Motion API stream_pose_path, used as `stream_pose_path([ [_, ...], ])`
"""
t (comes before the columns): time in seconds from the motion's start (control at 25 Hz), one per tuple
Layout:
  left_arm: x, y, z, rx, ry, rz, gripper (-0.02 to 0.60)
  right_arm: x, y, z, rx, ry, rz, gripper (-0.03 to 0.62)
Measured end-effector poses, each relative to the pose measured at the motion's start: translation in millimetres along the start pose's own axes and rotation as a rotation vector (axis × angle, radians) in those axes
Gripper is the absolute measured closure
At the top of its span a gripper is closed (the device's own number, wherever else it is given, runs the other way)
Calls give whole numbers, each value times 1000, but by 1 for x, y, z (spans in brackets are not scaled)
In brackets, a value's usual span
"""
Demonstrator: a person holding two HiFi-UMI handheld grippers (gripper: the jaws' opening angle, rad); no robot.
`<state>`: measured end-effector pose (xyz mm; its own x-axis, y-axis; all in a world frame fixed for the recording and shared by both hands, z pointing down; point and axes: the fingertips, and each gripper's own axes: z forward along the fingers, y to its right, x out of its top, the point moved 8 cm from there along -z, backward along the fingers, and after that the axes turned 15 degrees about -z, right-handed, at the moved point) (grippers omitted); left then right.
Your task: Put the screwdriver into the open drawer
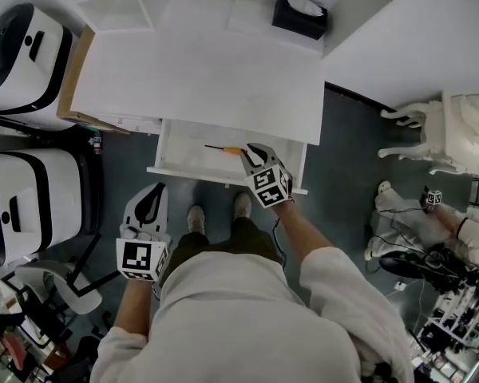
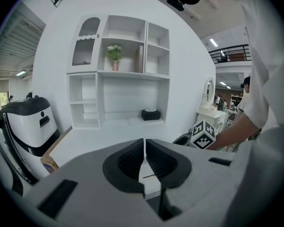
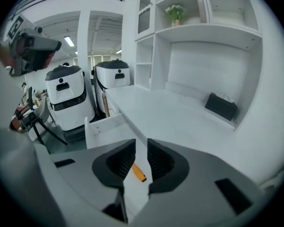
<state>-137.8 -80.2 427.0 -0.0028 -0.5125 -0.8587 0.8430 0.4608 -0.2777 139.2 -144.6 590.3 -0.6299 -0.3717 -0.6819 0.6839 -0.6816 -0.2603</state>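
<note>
The drawer stands pulled out from under the front edge of the white surface. The screwdriver lies flat on the drawer's floor, close to its back edge, with the thin shaft toward the left side and the orange handle toward the right. The right hand-held gripper hangs over the drawer just beside the handle. Its jaws stand apart with nothing between the pads, and the handle shows through the gap, lying loose below. The left hand-held gripper is outside the drawer, near its front left corner. Its jaws are together and empty.
</note>
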Motion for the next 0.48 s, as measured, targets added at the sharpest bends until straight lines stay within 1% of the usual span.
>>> stream_pose_path([
  [0.24, 7, 3, 6, -44, 14, 17, 563, 17, 7, -54, -98, 110, 104, 528],
  [0.48, 13, 11, 16, -92, 24, 28, 565, 27, 12, -112, -214, 195, 166, 542],
])
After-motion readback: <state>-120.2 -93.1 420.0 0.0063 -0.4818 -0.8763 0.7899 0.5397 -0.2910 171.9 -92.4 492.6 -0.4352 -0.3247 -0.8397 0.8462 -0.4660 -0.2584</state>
